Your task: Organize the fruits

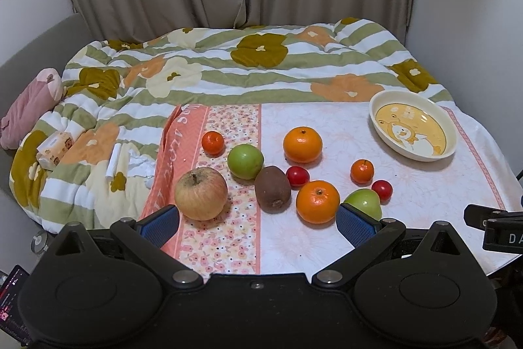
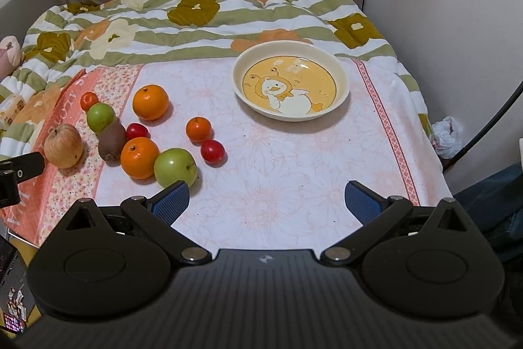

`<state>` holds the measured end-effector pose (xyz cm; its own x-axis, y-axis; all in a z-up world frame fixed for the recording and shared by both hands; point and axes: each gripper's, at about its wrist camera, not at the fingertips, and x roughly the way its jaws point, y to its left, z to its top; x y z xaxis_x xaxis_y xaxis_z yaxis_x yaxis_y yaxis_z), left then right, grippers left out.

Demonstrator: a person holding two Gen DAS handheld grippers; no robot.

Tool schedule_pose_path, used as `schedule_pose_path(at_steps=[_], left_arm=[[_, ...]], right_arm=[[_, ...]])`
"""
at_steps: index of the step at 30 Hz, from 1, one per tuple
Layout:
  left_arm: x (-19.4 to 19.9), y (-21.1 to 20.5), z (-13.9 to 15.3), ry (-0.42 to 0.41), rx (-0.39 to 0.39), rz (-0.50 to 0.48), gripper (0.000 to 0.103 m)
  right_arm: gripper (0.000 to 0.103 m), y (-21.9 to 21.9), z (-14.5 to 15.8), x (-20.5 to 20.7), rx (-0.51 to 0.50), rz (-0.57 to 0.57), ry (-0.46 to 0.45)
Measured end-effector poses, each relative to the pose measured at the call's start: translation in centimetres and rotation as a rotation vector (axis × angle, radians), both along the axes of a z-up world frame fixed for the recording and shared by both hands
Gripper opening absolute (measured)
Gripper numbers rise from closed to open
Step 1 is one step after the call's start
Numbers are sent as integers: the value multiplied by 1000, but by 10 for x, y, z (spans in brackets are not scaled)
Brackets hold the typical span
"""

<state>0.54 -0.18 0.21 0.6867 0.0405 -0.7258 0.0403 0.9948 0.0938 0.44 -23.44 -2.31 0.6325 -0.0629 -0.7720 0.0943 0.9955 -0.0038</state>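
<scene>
We hold the left hand-held gripper (image 1: 258,223) and the right hand-held gripper (image 2: 266,201) spread wide, grasping nothing, above the surface (image 2: 294,172) near scattered fruit; the plate (image 2: 340,80) sits apart.

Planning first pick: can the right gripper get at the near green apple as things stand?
Probably yes. The right gripper is open and empty, and the green apple lies just ahead by its left finger. An orange crowds the apple's left side; the right side is free.
</scene>
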Motion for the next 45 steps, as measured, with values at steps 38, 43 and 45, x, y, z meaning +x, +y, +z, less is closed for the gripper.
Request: schedule_pose_path(at_steps=[38,43,45], left_arm=[[-4,0,5,-9,15,8,103],[-4,0,5,-8,17,8,103],[-4,0,6,-11,19,7,103]], right_arm=[[103,-2,3,-1,-1,17,-11],[103,1,6,-3,-3,26,-17],[103,3,7,-4,-4,30,-21]])
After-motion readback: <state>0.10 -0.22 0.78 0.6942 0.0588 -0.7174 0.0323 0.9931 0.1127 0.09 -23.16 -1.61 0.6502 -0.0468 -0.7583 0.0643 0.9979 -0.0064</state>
